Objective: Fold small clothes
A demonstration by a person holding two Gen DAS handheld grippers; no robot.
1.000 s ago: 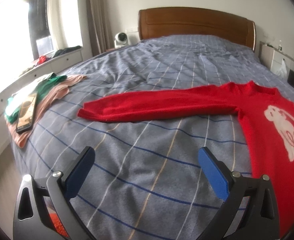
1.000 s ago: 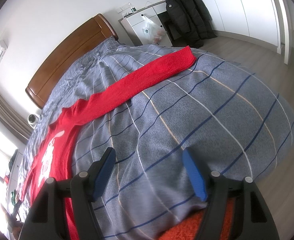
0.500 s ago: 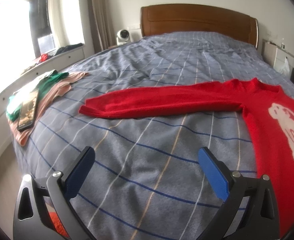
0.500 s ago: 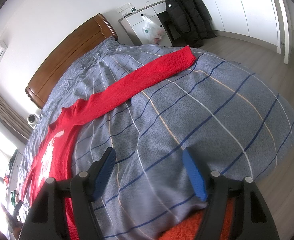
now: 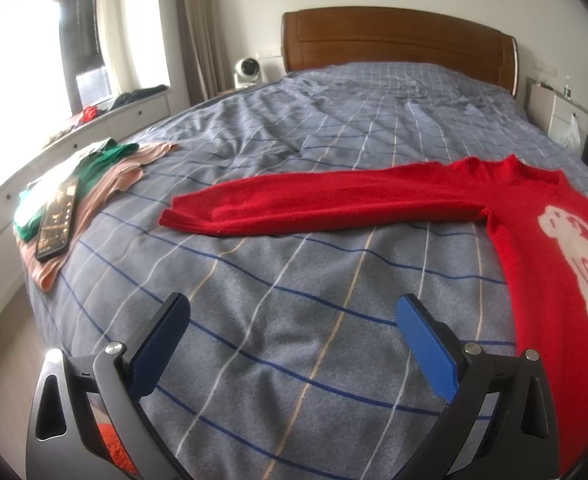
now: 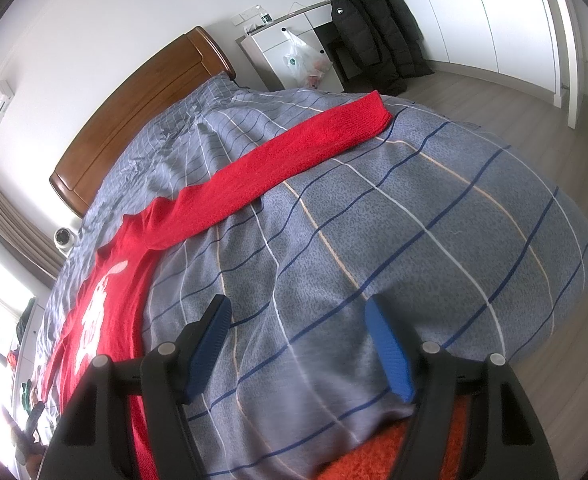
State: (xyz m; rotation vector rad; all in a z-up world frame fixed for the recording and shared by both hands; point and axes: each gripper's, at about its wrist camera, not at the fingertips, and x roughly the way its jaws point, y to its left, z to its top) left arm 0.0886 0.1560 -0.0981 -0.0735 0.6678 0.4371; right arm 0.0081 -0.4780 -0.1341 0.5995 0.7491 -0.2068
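Note:
A red sweater (image 5: 525, 216) with a white animal print lies flat on the grey checked bed (image 5: 294, 320), both sleeves spread out sideways. Its one sleeve (image 5: 313, 204) reaches left in the left wrist view; the other sleeve (image 6: 294, 160) reaches toward the bed's right edge in the right wrist view. My left gripper (image 5: 292, 316) is open and empty, above the bedcover in front of the sleeve. My right gripper (image 6: 297, 320) is open and empty, above the bedcover to the right of the sweater body (image 6: 106, 292).
A pile of pink and green clothes (image 5: 94, 184) with a black phone (image 5: 56, 220) on top lies at the bed's left edge. A wooden headboard (image 5: 393, 44) stands at the back. A white cabinet (image 6: 290, 56) and a black coat (image 6: 373, 24) stand right of the bed.
The left gripper has tilted up and pulled back slightly, so the sweater sits a little farther in its view. The right gripper has hardly moved. Both stay open.

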